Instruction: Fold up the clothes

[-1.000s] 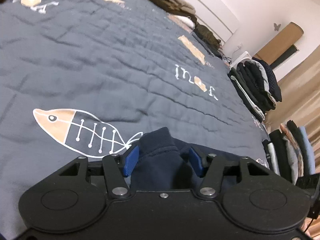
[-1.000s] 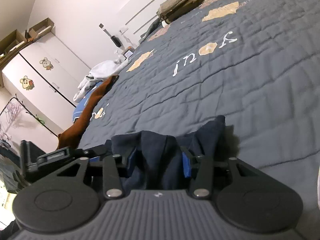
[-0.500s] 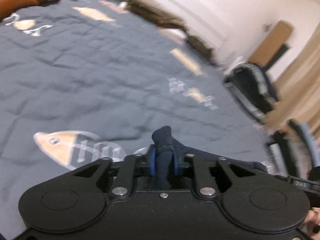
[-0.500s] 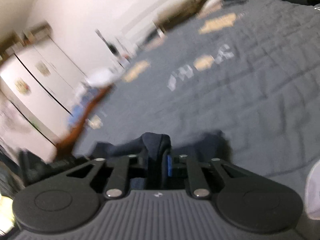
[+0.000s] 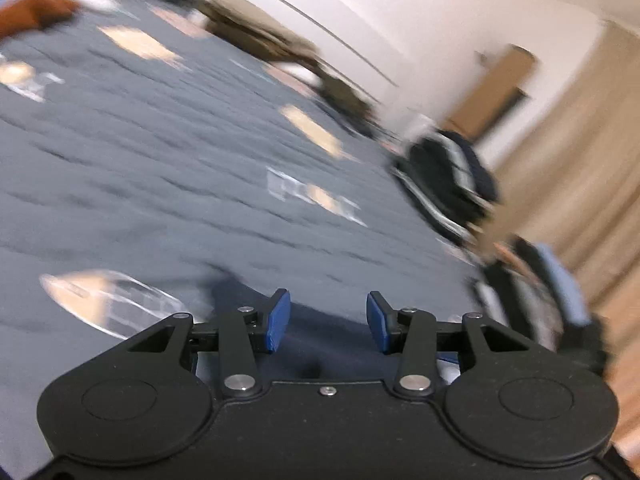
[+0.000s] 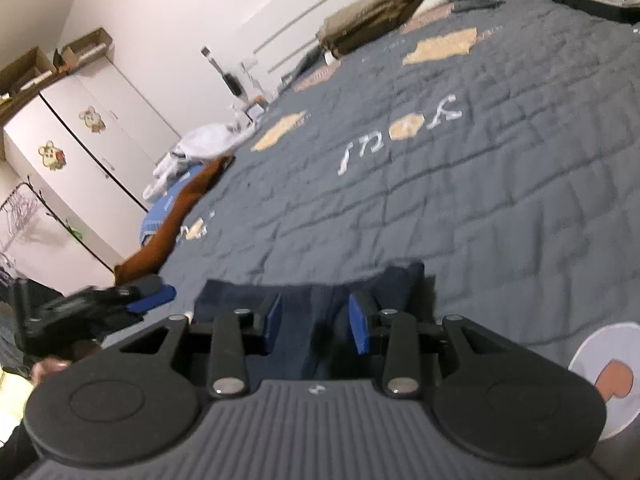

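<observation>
Navy garment (image 5: pixel 320 344), folded, lying on the grey quilted bedspread (image 5: pixel 160 184) at the near edge, directly under both tools.

Left wrist view: left gripper (image 5: pixel 323 322) with blue pads (image 5: pixel 276 322) spread wide, nothing between them; the navy cloth lies flat beneath the gap. Picture heavily smeared, so the tool is judged to be in motion. Far right: stacked dark clothes (image 5: pixel 448 176); nearer right, a second pile (image 5: pixel 536 280).

Right wrist view: right gripper (image 6: pixel 316 324) likewise released, jaws parted, cloth showing between and beyond them, its far right corner (image 6: pixel 408 276) standing slightly proud. Left gripper visible at near left. Far left: brown garment (image 6: pixel 176 216), white laundry heap (image 6: pixel 200 148), wardrobe (image 6: pixel 80 152).

Risk, as judged: a pad could snag the top layer on withdrawal and drag the fold open, since both tools sit low and close over the cloth; the raised corner may spring back unpressed.

Pose: both tools held low and nearly level, pointing across the bed, side by side, left one just left of the garment's edge.
</observation>
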A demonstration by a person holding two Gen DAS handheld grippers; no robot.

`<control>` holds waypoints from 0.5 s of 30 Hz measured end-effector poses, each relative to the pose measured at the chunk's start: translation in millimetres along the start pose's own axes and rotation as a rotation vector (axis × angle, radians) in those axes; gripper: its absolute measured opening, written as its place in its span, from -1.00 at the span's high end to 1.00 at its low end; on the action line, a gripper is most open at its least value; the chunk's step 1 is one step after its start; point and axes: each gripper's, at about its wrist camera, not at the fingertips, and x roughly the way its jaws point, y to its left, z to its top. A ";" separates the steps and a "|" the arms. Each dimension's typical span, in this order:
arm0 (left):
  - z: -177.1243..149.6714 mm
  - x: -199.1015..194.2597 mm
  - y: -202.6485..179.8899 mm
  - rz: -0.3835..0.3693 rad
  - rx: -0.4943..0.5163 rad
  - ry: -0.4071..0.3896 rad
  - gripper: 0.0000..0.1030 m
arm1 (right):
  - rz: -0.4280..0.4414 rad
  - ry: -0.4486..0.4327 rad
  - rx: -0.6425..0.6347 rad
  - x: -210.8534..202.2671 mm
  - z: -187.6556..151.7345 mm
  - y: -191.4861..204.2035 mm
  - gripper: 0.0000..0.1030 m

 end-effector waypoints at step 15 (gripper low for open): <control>-32.0 47.3 3.2 0.025 -0.004 0.170 0.17 | -0.025 -0.083 -0.159 -1.4 -3.5 30.2 0.83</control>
